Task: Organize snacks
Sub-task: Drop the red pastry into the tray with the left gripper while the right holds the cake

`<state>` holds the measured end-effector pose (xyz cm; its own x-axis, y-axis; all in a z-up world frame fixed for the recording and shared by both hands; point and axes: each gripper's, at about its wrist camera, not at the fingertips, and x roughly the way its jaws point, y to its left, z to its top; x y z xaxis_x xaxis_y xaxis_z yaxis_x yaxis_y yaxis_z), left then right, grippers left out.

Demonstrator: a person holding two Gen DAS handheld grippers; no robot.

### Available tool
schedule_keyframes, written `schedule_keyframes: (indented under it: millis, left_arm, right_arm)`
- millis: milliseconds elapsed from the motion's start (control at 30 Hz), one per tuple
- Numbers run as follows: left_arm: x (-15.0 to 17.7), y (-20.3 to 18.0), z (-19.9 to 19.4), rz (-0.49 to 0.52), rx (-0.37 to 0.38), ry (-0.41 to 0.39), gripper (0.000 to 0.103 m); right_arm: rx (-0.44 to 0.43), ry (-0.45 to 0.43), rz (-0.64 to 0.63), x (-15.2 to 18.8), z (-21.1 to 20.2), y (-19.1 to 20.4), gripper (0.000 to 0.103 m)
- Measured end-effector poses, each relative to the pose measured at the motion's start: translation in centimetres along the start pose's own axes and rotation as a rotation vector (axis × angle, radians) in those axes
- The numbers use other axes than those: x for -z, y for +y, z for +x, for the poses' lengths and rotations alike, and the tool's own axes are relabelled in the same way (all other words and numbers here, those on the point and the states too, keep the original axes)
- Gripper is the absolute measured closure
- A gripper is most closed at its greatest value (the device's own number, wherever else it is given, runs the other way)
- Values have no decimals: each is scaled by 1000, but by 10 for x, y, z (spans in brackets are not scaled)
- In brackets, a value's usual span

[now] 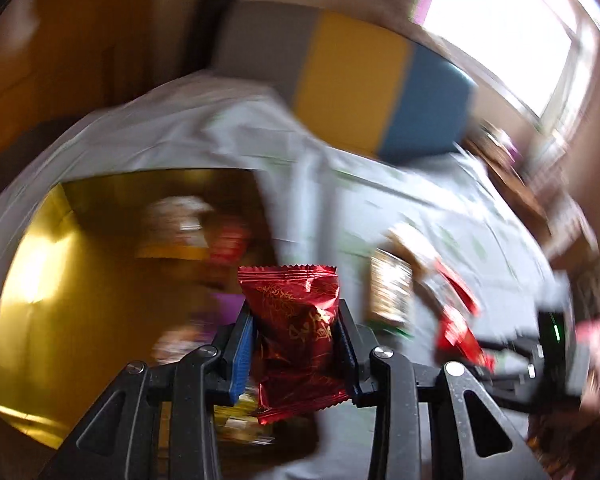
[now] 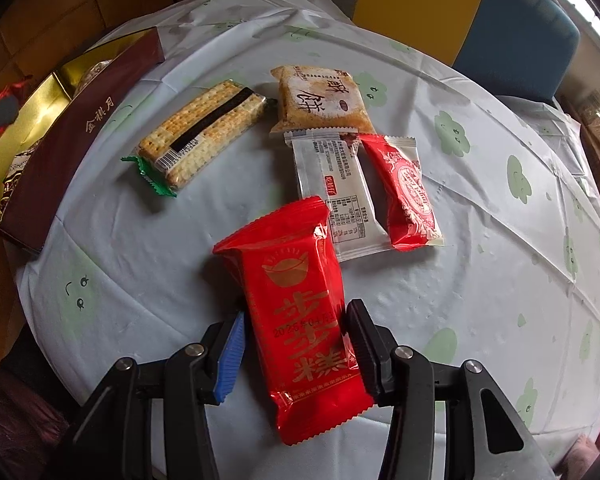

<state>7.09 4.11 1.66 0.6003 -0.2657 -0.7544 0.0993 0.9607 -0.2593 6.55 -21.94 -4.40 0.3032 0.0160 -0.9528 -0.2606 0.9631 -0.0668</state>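
My right gripper [image 2: 296, 346] stands over the near part of the round table [image 2: 480, 300], whose pale cloth falls away at the rim just below and to the left of my fingers; bare cloth lies open to the right. A bright red packet [image 2: 296, 312] lies between the jaws, the black pad touching its right edge, the blue pad [image 2: 230, 356] just apart from its left edge, so I record this gripper as not yet clamped. Beyond it lie a white packet [image 2: 336, 196] and a small red-and-white packet [image 2: 404, 192] side by side, touching; a tan packet [image 2: 320, 100] behind them; a cracker pack [image 2: 204, 132] to the left, apart. A gold-lined box [image 2: 40, 120] sits at the left rim. My left gripper [image 1: 294, 344] is clenched on a dark red foil packet [image 1: 296, 320], held upright above the box's gold interior [image 1: 60, 280]; that view is blurred, the contents unreadable.
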Motion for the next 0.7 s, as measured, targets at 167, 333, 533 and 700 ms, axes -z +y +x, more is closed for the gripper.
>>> schedule_keyframes:
  millis: [167, 333, 533, 700]
  left_arm:
    - [-15, 70, 4, -188, -69, 33, 66]
    - [-18, 98, 21, -266, -82, 73, 66]
    - [-24, 102, 52, -252, -69, 112, 64]
    - [-18, 97, 76, -225, -93, 183, 52]
  right_arm:
    - [6, -1, -4, 1, -4, 5, 54]
    - [9, -3, -7, 2, -4, 6, 54]
    - [7, -1, -5, 2, -3, 4, 54]
    - [8, -1, -8, 1, -3, 4, 53]
